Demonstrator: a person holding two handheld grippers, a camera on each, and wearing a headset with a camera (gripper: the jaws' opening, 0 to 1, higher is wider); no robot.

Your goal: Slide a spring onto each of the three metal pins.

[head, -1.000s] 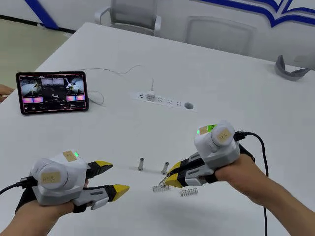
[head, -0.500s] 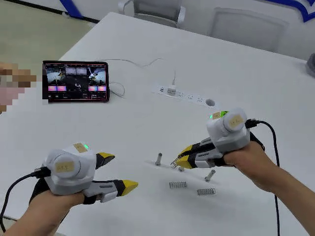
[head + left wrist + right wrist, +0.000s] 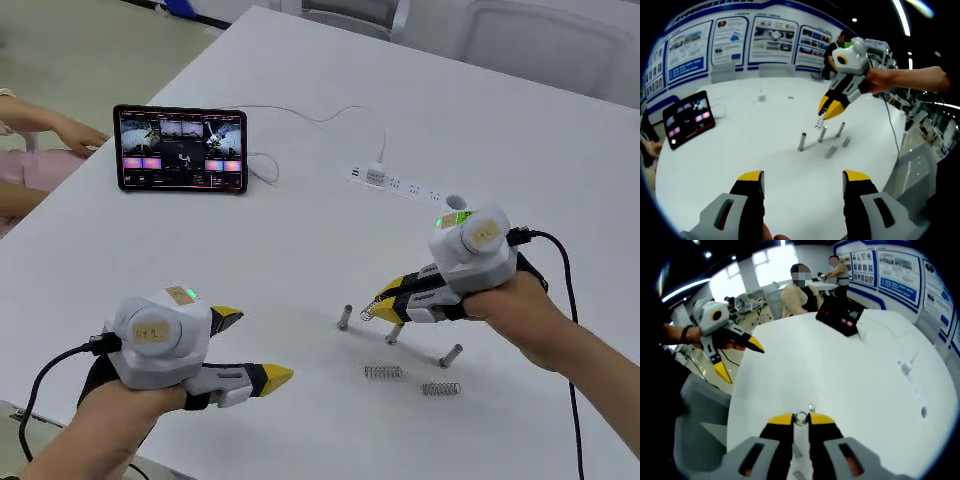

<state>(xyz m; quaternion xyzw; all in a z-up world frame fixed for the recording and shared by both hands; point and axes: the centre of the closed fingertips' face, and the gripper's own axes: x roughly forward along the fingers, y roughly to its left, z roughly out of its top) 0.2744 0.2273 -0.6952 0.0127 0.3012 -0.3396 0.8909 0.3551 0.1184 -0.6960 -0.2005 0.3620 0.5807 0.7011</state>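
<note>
While right gripper [image 3: 384, 304] pinches spring [image 3: 367, 313], left gripper [image 3: 256, 346] spread wide

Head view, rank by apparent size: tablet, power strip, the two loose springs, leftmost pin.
1. tablet
2. power strip, long but thin
3. left loose spring and right loose spring: alike, not ranked
4. leftmost pin, slightly smaller

Left gripper wide, right gripper pinched.
You held your left gripper [image 3: 250, 346] near your body, jaws spread apart; your right gripper [image 3: 383, 303] pointed left, tilted down, jaws closed on a spring [image 3: 367, 313].
</note>
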